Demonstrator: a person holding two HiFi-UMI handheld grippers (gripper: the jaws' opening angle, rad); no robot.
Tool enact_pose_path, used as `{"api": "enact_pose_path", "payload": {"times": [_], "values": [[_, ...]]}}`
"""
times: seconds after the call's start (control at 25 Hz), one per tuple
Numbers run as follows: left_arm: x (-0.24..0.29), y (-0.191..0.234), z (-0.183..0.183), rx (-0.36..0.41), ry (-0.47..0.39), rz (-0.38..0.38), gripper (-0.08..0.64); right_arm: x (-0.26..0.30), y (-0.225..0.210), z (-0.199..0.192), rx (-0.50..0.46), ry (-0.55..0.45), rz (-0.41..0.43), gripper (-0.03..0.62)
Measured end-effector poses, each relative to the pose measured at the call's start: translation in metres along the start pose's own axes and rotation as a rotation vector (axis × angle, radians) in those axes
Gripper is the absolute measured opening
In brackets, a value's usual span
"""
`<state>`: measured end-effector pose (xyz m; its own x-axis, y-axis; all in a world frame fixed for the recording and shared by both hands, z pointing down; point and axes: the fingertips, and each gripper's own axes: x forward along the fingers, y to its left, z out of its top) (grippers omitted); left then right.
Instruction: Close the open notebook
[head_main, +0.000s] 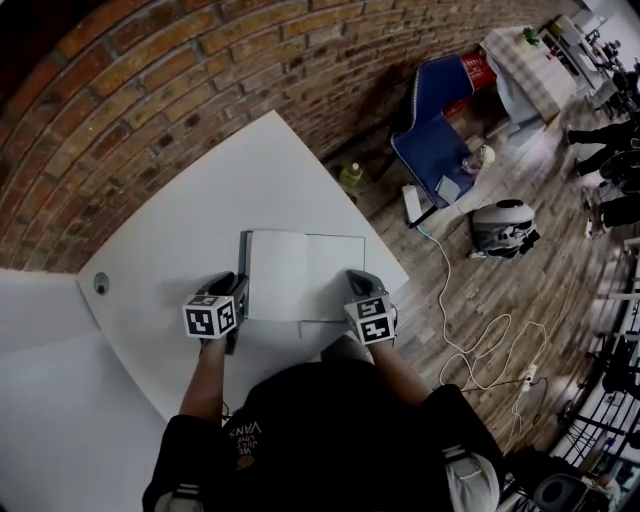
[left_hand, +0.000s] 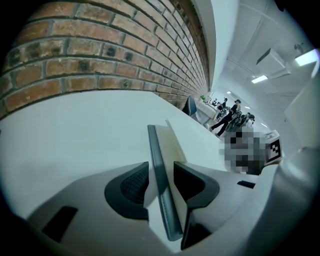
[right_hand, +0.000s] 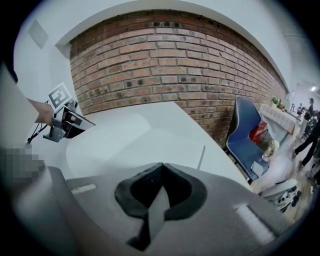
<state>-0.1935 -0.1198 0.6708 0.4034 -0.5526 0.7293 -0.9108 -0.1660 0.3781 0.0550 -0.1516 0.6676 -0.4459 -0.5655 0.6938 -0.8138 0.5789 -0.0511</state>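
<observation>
The notebook (head_main: 300, 272) lies open on the white table (head_main: 170, 230), showing blank white pages. My left gripper (head_main: 238, 285) is at its left side. In the left gripper view the jaws (left_hand: 161, 180) stand open, with the dark cover edge (left_hand: 159, 175) upright between the pads and not pressed. My right gripper (head_main: 362, 283) is at the notebook's near right corner. In the right gripper view its jaws (right_hand: 160, 170) are shut, tips meeting, with a thin white strip of page (right_hand: 157, 212) between the pads. The left gripper (right_hand: 67, 120) also shows there at the far left.
A brick wall (head_main: 200, 70) runs behind the table. On the wooden floor to the right are a blue chair (head_main: 435, 120), a green bottle (head_main: 351, 178), a grey-white bag (head_main: 505, 225) and a white cable (head_main: 470, 330). A round grommet (head_main: 100, 284) sits left of the notebook.
</observation>
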Motion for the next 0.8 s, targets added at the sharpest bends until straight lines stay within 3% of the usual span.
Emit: {"api": "enact_pose_path", "payload": {"times": [0.32, 0.56, 0.8], "values": [[0.0, -0.011, -0.001, -0.048, 0.029, -0.044, 0.17, -0.002, 0.0, 0.001, 0.041, -0.001, 0.016, -0.002], [-0.003, -0.008, 0.003, -0.185, -0.022, -0.082, 0.166, -0.002, 0.0, -0.001, 0.039, 0.002, 0.017, -0.002], [0.0, -0.005, 0.003, -0.245, -0.018, -0.114, 0.166, 0.0, 0.001, -0.002, 0.037, 0.001, 0.01, -0.002]]}}
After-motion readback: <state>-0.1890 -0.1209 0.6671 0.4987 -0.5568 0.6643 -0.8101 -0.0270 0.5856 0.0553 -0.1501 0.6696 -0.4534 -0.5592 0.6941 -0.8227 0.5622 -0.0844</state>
